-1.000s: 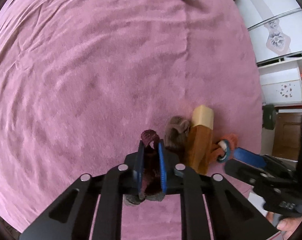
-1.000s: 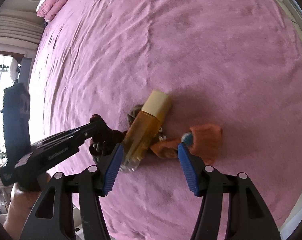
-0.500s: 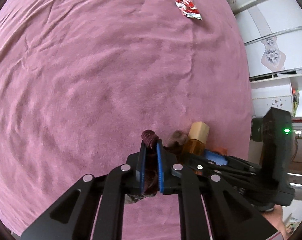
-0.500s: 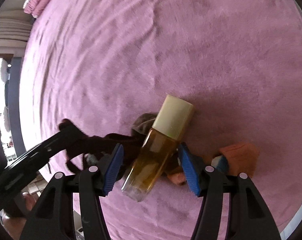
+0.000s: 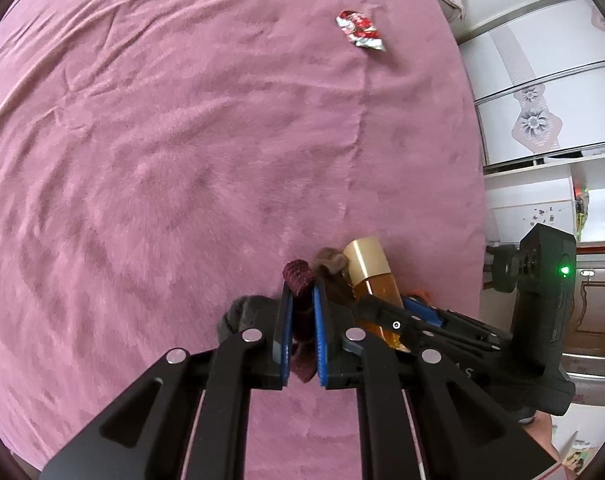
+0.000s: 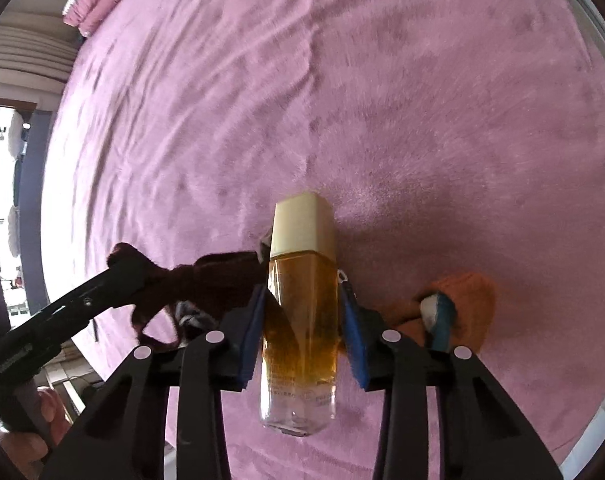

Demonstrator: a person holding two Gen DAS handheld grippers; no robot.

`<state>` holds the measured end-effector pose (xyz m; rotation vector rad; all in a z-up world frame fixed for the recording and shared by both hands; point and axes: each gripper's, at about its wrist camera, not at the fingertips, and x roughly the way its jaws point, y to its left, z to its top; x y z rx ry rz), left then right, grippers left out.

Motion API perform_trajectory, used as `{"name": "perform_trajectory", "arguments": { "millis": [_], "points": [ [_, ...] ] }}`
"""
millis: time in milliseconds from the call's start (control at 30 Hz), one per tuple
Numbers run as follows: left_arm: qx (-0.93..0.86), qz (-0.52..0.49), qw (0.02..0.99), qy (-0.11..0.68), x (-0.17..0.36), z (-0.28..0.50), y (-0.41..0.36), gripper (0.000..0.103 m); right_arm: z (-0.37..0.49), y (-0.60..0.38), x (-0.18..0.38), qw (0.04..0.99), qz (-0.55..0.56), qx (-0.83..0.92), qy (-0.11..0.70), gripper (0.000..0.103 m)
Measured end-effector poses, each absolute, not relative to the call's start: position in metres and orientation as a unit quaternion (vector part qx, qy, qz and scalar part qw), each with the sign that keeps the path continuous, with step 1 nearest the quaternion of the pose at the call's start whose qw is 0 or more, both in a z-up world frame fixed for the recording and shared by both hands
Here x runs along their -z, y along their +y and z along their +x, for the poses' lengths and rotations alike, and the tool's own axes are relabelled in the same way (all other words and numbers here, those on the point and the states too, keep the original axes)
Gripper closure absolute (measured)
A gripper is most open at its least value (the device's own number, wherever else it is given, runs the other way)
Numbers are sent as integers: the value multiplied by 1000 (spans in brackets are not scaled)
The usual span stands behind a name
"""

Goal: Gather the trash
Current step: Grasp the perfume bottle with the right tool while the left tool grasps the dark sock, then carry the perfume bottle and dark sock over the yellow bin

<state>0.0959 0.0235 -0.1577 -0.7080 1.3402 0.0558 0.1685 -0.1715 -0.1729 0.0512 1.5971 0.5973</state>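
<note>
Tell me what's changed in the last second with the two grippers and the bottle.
The right gripper moved in from beside the amber bottle and closed its fingers around the body. The left gripper stayed shut on the dark maroon cloth. The red wrapper stayed put.

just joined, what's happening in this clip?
A person is clearing a purple bedspread with two handheld grippers. The left gripper is shut on a maroon sock. The right gripper straddles an amber perfume bottle, apparently clamping it. An orange sock and a red foil wrapper lie uncollected.
</note>
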Motion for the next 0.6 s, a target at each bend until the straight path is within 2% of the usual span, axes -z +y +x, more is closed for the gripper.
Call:
{"name": "perform_trajectory", "arguments": {
  "millis": [333,600],
  "points": [
    [-10,-307,744,593,115,77,-9,93,150,-207,140,655,82,-279,698,67],
    [27,-285,745,602,96,66,-67,94,130,-252,118,667,115,-268,686,67]
  ]
}}
